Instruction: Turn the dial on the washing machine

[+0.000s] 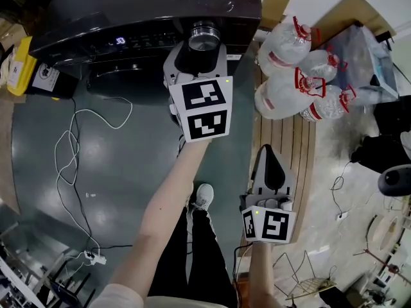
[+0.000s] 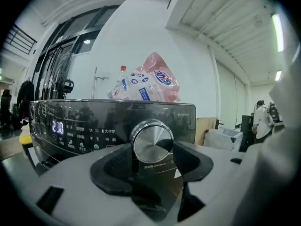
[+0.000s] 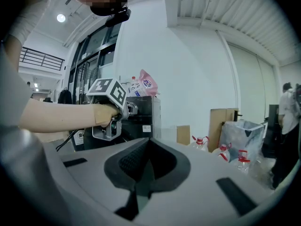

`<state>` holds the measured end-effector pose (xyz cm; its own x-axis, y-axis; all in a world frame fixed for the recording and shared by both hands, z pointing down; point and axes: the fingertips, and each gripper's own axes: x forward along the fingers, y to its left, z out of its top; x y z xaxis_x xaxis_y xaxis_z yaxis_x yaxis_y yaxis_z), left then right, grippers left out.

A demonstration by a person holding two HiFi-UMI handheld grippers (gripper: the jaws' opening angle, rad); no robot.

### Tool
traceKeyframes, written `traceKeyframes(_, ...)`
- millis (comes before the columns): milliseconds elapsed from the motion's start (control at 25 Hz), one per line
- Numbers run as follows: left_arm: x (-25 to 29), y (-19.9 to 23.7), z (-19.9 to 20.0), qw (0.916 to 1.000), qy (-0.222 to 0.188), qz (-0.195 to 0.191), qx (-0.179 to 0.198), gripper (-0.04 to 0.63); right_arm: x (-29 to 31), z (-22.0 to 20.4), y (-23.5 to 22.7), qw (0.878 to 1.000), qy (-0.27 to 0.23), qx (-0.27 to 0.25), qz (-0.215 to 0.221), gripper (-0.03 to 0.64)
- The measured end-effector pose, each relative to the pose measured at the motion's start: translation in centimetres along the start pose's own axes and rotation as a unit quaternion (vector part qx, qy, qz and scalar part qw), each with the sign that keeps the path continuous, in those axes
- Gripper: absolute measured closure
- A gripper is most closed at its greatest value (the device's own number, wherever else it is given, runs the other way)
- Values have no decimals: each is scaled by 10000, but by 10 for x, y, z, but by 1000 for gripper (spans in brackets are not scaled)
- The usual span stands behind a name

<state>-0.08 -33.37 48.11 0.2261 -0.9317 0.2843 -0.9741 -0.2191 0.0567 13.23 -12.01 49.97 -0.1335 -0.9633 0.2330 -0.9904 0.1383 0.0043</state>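
Your washing machine (image 1: 128, 18) is a dark, glossy unit with a lit display (image 2: 57, 126) at the left of its control panel. Your left gripper (image 2: 155, 150) is at that panel, its black pads clamped on the dial (image 2: 151, 139) from both sides. Your right gripper (image 3: 147, 149) hangs well back, its jaws closed together on nothing. The dial is a round knob with a brushed silver face and a shiny rim, and it sits toward the panel's right end.

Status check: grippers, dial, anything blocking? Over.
Left gripper shut on dial. Right gripper shut, empty, clear of washer. Display lit. Nothing blocking the dial.
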Motion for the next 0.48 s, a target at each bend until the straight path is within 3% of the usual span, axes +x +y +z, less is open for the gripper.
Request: traceKeyframes(480,-1,0,0,9942,139,316,1023,328,-7,-3,-9,10000,13,31,-59,614)
